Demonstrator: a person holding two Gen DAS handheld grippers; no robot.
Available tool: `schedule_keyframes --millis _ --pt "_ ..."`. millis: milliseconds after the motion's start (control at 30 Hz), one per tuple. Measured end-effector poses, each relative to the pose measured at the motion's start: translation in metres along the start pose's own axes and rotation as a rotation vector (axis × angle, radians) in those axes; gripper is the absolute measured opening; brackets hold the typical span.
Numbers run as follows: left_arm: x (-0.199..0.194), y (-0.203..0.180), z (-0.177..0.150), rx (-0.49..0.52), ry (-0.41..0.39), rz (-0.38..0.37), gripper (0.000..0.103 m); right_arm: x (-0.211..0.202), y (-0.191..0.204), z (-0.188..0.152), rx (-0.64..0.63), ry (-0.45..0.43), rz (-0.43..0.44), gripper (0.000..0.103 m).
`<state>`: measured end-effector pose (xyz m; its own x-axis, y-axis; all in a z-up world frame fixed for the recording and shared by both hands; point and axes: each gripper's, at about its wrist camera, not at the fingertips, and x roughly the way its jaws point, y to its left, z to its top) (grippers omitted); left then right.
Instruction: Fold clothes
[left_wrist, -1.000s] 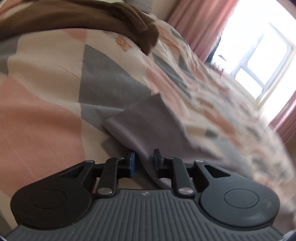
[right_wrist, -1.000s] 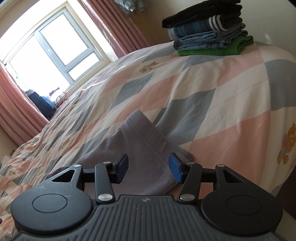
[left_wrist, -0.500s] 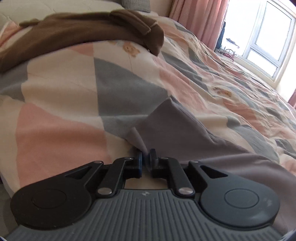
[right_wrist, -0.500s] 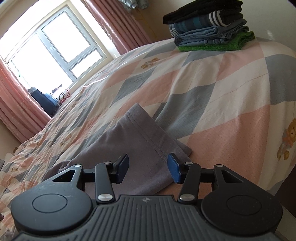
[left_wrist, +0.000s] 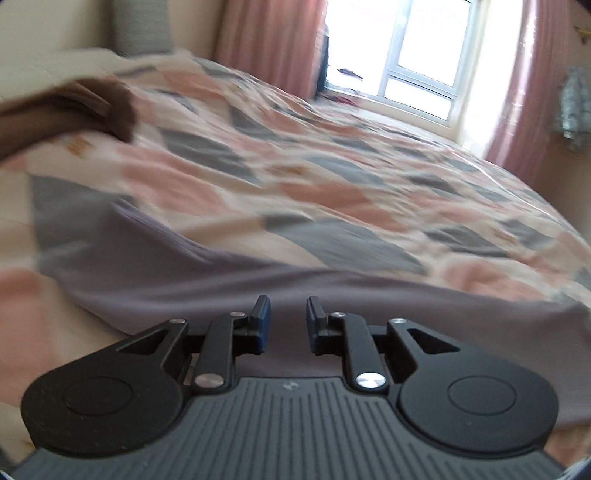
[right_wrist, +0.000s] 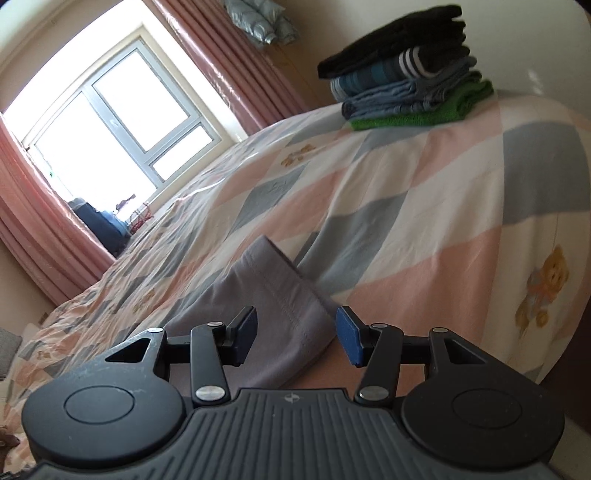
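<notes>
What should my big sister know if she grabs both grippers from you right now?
Left gripper: open, holding nothing, just above the grey garment.
Right gripper: open, empty, its fingers either side of the garment's stitched end.
The grey garment lies spread on the checked quilt, at the near edge of the bed.
Done: a stack of folded clothes sits at the far corner.
Left: the grey garment isn't folded yet, so grip it, fold it and probably add it to the stack. A brown garment lies in a heap farther off and looks unfolded too.
</notes>
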<state>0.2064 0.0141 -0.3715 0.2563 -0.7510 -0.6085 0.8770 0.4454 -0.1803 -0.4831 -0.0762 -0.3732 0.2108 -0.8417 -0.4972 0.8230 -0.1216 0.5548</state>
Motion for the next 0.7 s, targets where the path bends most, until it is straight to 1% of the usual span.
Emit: schedule_keyframes --millis 67,100,133,167,200,233,267,300,333,367,433,467,533,633,700 --pt "0.01 -0.016 -0.005 0.014 0.04 -0.032 0.016 0.006 0.005 -0.006 -0.052 0.024 0.02 0.051" --pt "0.014 -0.026 -0.006 0.023 0.048 -0.061 0.016 0.012 0.009 -0.008 -0.098 0.056 -0.005 0.05" --pt "0.015 -0.037 -0.003 0.034 0.059 -0.108 0.016 0.018 0.012 -0.01 -0.144 0.078 -0.062 0.047" --pt "0.017 -0.049 0.001 0.044 0.072 -0.16 0.016 0.022 0.014 -0.009 -0.171 0.076 -0.097 0.047" --pt "0.021 -0.066 0.007 0.058 0.086 -0.222 0.016 0.023 0.014 -0.005 -0.173 0.061 -0.075 0.047" --pt "0.026 -0.084 0.013 0.072 0.101 -0.288 0.02 0.023 0.015 0.002 -0.16 0.043 -0.027 0.047" --pt "0.032 -0.102 0.02 0.087 0.116 -0.353 0.029 0.023 0.017 0.01 -0.149 0.026 0.01 0.047" --pt "0.037 -0.121 0.027 0.102 0.131 -0.419 0.034 0.025 0.022 0.02 -0.151 0.015 0.022 0.048" --pt "0.047 -0.143 0.034 0.112 0.166 -0.482 0.042 0.03 0.026 0.029 -0.162 0.012 0.022 0.052" --pt "0.06 -0.167 0.041 0.122 0.209 -0.543 0.046 0.038 0.03 0.038 -0.177 0.018 0.023 0.058" --pt "0.085 -0.217 0.051 0.152 0.293 -0.673 0.047 0.059 0.033 0.053 -0.172 0.059 0.028 0.06" --pt "0.096 -0.24 0.054 0.179 0.322 -0.699 0.054 0.071 0.033 0.058 -0.153 0.093 0.039 0.062" --pt "0.116 -0.284 0.058 0.243 0.368 -0.721 0.06 0.091 0.031 0.067 -0.118 0.155 0.056 0.063" --pt "0.144 -0.328 0.054 0.307 0.472 -0.737 0.061 0.112 0.027 0.072 -0.088 0.217 0.064 0.065" --pt "0.16 -0.343 0.046 0.307 0.56 -0.77 0.056 0.118 0.022 0.074 -0.061 0.237 0.08 0.067"
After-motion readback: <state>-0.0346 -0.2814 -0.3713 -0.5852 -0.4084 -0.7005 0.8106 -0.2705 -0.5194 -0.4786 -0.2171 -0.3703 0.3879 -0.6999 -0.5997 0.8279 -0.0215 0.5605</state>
